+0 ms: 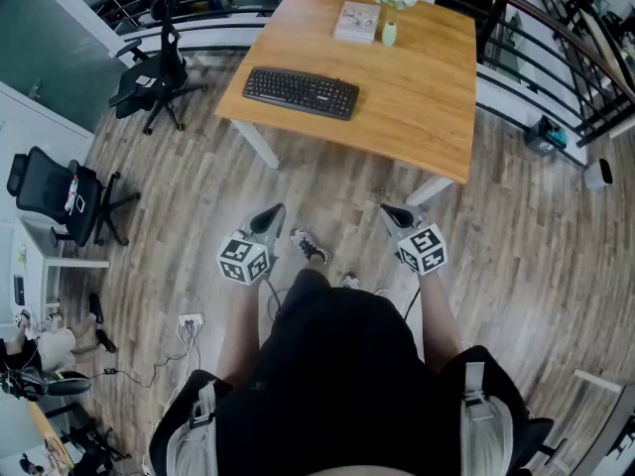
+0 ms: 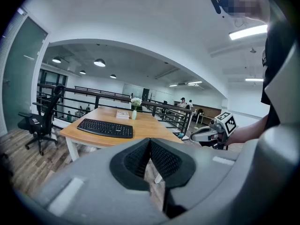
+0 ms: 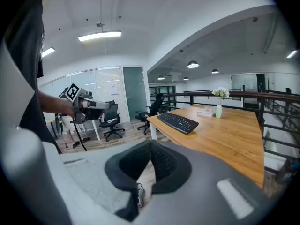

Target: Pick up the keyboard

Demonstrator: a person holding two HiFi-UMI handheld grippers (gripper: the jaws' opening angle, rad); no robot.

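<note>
Pads (image 2: 133, 161) on both grippers are pressed together with nothing pinched between them: the left gripper (image 2: 150, 141) shows its two dark ribbed faces meeting in a closed point, and the right gripper (image 3: 150, 143) shows the same. Seen from the head, the person holds the pair side by side in front of the body, each tilted a little downward, over the wooden floor (image 1: 327, 191) and short of the table (image 1: 427, 97), with a shoe (image 1: 311, 247) on the boards between them. The keyboard (image 1: 301, 92) lies flat on the table, black, close to the near left edge, well apart from both grippers and untouched. Toward the far edge of the tabletop a book (image 1: 357, 20) lies just beside a small green vase (image 1: 389, 34) with white flowers. A black office chair (image 1: 157, 72) stands on the floor to the left of the table, and a dark railing (image 1: 556, 43) runs round behind the table's far and right sides
</note>
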